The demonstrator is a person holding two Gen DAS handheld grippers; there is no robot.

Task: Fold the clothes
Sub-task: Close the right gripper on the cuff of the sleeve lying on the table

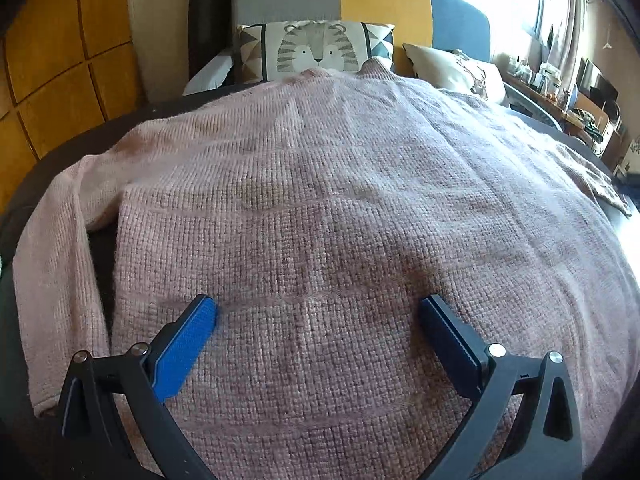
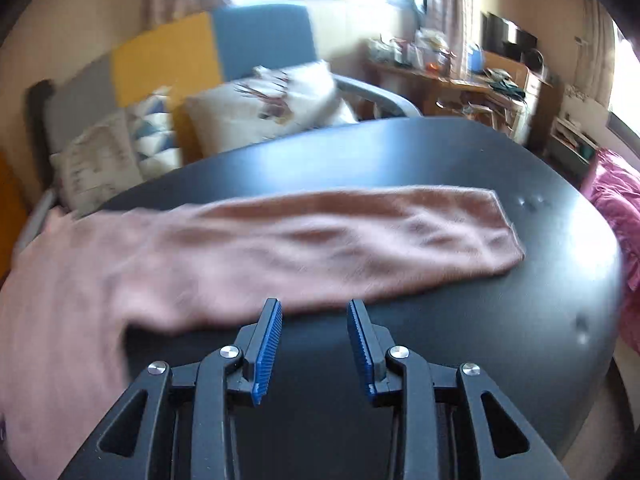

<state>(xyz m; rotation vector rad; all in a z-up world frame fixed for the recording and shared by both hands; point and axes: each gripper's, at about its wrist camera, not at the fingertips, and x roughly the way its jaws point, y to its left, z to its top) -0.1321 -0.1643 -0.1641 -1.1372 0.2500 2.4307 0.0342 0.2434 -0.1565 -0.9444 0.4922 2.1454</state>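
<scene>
A pink knit sweater (image 1: 320, 208) lies spread flat on a dark round table (image 2: 500, 320). In the left wrist view its body fills the frame, with one sleeve (image 1: 52, 280) lying down the left side. My left gripper (image 1: 318, 312) is wide open and empty, just above the sweater's lower body. In the right wrist view the other sleeve (image 2: 360, 236) stretches out to the right across the table, cuff at the far right. My right gripper (image 2: 314, 316) is open and empty, its fingertips at the sleeve's near edge. This view is motion-blurred.
A sofa with a tiger-print cushion (image 1: 316, 52) and other pillows (image 2: 272, 100) stands behind the table. A wooden cabinet (image 1: 60, 60) is at the left. A cluttered desk (image 2: 460, 76) and a magenta cloth (image 2: 616, 200) are at the right.
</scene>
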